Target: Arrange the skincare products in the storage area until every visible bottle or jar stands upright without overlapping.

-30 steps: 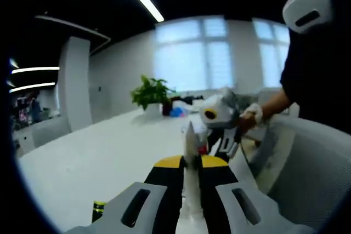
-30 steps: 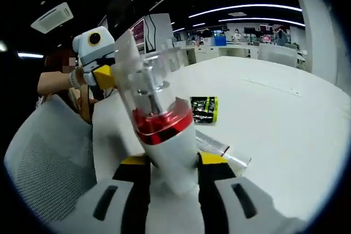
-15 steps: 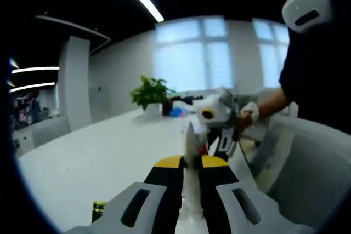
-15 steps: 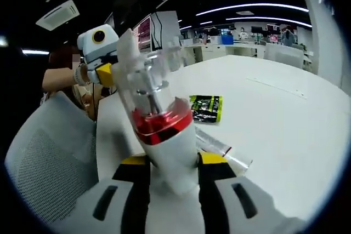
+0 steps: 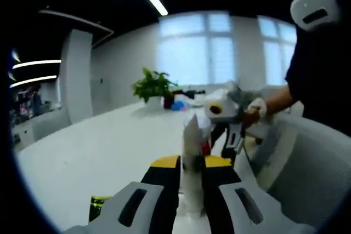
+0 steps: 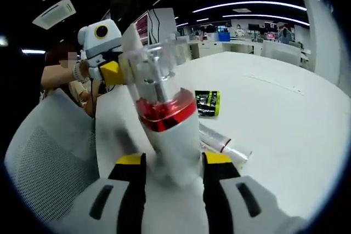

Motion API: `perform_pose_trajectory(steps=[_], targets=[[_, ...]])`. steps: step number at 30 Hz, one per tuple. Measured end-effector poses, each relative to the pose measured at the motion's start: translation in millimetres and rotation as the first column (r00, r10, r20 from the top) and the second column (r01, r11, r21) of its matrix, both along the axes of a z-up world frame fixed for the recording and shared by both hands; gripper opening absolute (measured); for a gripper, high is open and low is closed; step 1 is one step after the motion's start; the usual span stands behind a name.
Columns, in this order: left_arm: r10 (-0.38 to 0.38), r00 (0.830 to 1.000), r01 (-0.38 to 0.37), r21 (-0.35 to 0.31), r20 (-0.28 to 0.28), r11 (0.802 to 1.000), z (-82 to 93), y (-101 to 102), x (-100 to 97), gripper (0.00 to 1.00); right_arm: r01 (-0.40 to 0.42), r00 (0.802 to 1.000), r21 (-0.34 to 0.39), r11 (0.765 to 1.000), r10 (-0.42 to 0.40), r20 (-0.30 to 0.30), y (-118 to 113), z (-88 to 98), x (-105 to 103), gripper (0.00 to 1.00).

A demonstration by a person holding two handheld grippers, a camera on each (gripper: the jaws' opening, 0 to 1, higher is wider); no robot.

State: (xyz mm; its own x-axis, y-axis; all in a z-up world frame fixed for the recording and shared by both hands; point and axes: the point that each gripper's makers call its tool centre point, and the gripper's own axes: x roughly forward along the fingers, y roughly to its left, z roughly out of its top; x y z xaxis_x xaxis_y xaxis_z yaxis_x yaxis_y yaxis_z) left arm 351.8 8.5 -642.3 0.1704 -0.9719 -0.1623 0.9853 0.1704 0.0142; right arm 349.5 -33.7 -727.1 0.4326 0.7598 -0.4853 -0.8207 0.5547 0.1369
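We hold one bottle (image 6: 167,135) between both grippers, well above the table (image 6: 285,130), likely so that we can turn it upright before setting it down. The right gripper (image 6: 170,163) has its jaws closed on the bottle's white body, which gives a firm grip low on the widest part. The left gripper (image 5: 190,164) pinches something thin and pale between nearly closed jaws; we judge it to be the flat edge of the bottle's clear cap (image 6: 148,61), though its view is too blurred to be sure.

The bottle is a smooth white cylinder with a shiny red metallic collar (image 6: 164,114) and a clear hard-plastic cap over a pump head. It looks slick, so a tight grip matters.

On the table beyond the bottle lies a flat green and black sachet (image 6: 207,102), and nearer the bottle a clear tube (image 6: 222,145) lies on its side, not yet stood up. The table top is matte white and smooth. Beside the bottle on the person's side stands a grey mesh chair (image 6: 46,152).
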Motion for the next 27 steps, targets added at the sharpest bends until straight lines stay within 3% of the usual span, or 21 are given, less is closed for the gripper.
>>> perform_pose_trajectory(steps=[5, 12, 27], targets=[[-0.005, 1.0, 0.007, 0.073, -0.017, 0.997, -21.7, -1, -3.7, 0.24, 0.007, 1.0, 0.003, 1.0, -0.007, 0.0, -2, 0.5, -2, 0.41], [0.015, 0.999, -0.008, 0.129, -0.048, 0.992, -43.0, -2, 0.7, 0.18, 0.02, 1.0, 0.009, 1.0, -0.02, -0.004, -6, 0.2, -3, 0.4], [0.014, 0.997, -0.004, 0.133, -0.075, 0.991, -46.6, -3, -2.4, 0.16, 0.044, 0.999, 0.018, 0.999, -0.044, 0.003, -13, 2.5, -2, 0.4]])
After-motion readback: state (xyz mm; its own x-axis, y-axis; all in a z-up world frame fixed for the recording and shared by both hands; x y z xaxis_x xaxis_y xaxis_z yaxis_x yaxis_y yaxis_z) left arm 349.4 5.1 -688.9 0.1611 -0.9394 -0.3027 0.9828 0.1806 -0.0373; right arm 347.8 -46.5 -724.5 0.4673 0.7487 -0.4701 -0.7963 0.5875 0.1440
